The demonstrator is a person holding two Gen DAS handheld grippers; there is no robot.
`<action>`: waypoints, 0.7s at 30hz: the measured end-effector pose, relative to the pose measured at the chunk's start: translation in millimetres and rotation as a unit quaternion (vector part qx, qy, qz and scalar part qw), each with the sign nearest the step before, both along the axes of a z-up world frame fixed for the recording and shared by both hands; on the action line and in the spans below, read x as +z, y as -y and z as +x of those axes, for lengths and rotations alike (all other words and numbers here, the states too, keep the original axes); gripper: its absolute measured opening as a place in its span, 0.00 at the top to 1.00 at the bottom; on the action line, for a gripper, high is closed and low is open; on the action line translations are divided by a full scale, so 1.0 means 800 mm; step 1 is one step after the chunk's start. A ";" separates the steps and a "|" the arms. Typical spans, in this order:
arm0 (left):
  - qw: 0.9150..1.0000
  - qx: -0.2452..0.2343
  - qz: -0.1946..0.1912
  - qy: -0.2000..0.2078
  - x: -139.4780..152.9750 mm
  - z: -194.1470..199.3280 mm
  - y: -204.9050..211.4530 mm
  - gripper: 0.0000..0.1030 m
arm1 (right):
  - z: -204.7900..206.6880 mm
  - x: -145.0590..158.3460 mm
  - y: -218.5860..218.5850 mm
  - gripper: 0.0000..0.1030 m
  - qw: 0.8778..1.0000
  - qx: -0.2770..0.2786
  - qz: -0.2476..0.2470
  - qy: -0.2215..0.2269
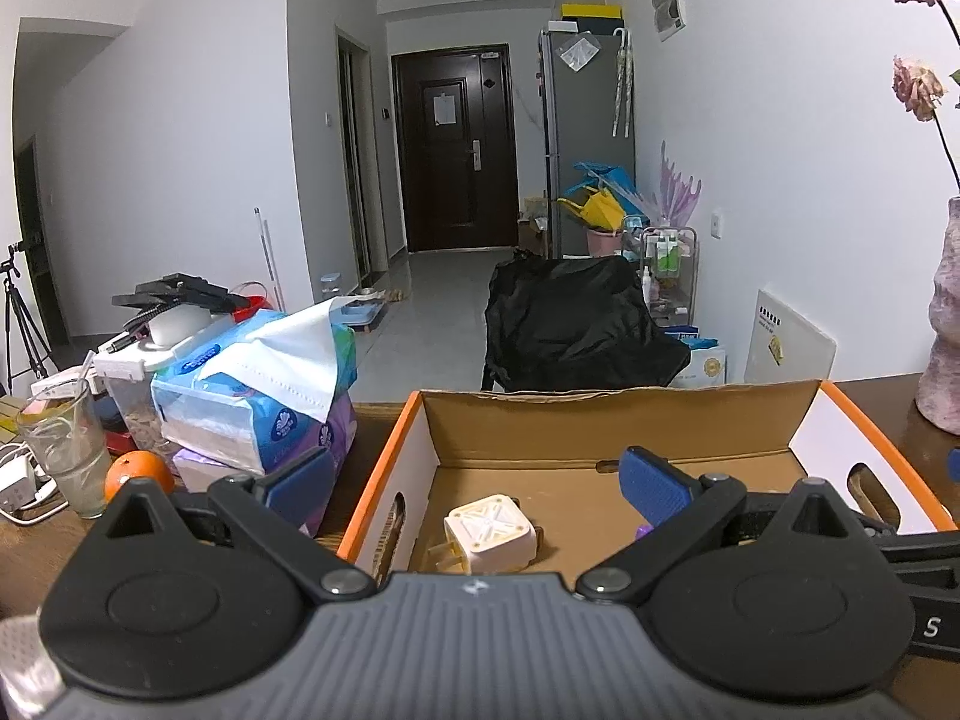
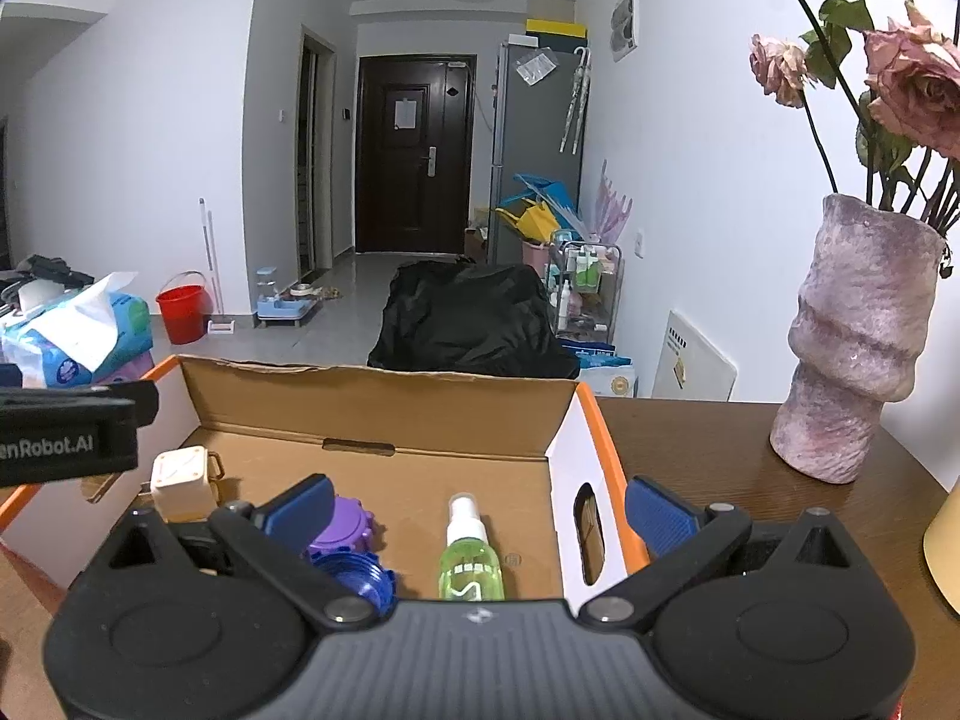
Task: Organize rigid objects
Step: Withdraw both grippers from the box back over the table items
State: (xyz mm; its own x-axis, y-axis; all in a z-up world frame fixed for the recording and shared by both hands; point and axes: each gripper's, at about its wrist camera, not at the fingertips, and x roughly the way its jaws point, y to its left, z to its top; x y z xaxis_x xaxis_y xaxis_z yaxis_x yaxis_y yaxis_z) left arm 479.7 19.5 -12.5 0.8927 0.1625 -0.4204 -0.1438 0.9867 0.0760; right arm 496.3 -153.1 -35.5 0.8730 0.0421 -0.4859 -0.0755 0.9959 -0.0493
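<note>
An open cardboard box with an orange rim [image 1: 384,468] [image 2: 594,414] stands on the brown table. Inside lie a cream plug adapter [image 1: 489,531] [image 2: 180,480], a green spray bottle [image 2: 469,552], a purple gear [image 2: 342,525] and a blue gear [image 2: 357,582]. My left gripper [image 1: 474,480] is open above the box's left part, with the adapter below and between its fingers. My right gripper [image 2: 477,510] is open and straddles the box's right wall, the bottle between its fingers. A sliver of purple [image 1: 642,531] shows by the left gripper's right finger.
Left of the box sit tissue packs [image 1: 258,396], an orange [image 1: 139,474], a glass [image 1: 63,447] and chargers. A mottled pink vase with dried roses [image 2: 858,336] stands on the table to the right. A yellow object [image 2: 945,546] is at the right edge. A black-covered chair [image 2: 468,321] is behind.
</note>
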 end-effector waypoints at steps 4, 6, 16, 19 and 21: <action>1.000 0.000 -0.007 0.005 0.004 -0.009 -0.003 0.00 | -0.010 0.003 0.001 0.00 1.000 0.004 -0.003 0.003; 1.000 -0.001 -0.010 0.007 0.006 -0.015 -0.005 0.00 | -0.016 0.004 0.001 0.00 1.000 0.005 -0.005 0.005; 1.000 -0.001 -0.014 0.014 0.009 -0.052 -0.011 0.00 | -0.050 0.008 0.008 0.00 1.000 0.012 -0.013 0.017; 1.000 -0.001 -0.012 0.013 0.007 -0.064 -0.013 0.00 | -0.062 0.008 0.012 0.00 1.000 0.015 -0.013 0.019; 1.000 -0.001 -0.012 0.013 0.007 -0.072 -0.015 0.00 | -0.071 0.008 0.013 0.00 1.000 0.017 -0.013 0.021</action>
State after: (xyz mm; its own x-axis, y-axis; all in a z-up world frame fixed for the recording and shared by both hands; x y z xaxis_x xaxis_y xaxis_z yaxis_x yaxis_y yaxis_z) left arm 421.7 31.3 -6.5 0.9039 0.1516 -0.4000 -0.1441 0.9884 0.0491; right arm 439.3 -163.8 -29.0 0.8909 0.0597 -0.4503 -0.1067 0.9911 -0.0799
